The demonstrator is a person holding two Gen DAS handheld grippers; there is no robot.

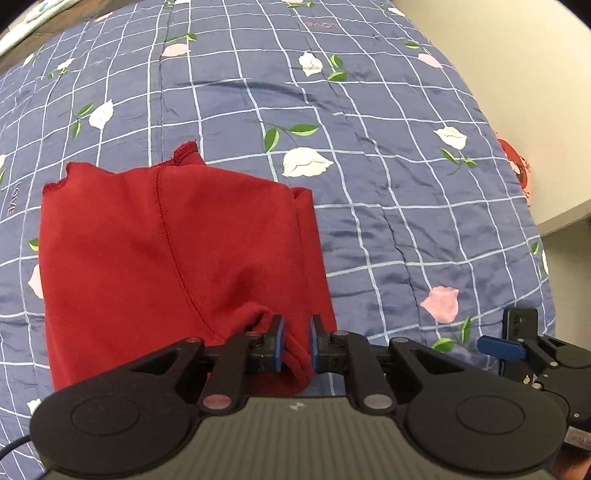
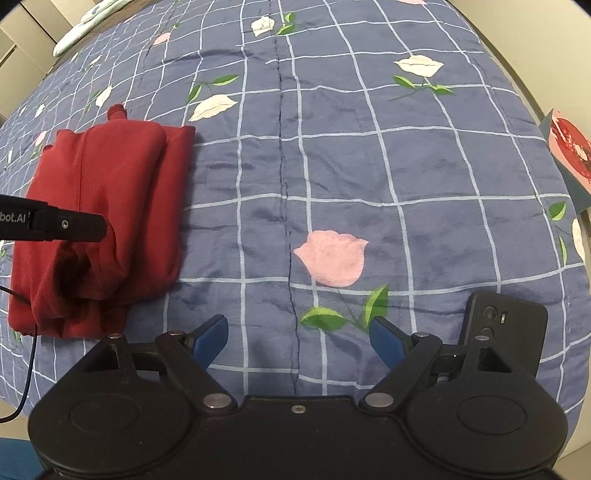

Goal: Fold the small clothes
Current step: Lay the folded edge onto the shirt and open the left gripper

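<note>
A red garment lies folded into a thick rectangle on the blue checked bedspread. My left gripper is at its near edge, blue pads close together with a bunched fold of red cloth pinched between them. In the right wrist view the garment lies at the left, and one of the left gripper's fingers reaches over it from the left edge. My right gripper hovers open over bare bedspread to the garment's right, holding nothing.
A dark phone lies on the bedspread by the right gripper's right finger. A red and pink item sits past the bed's right edge. A pillow is at the far left corner. A thin cable hangs off the near left.
</note>
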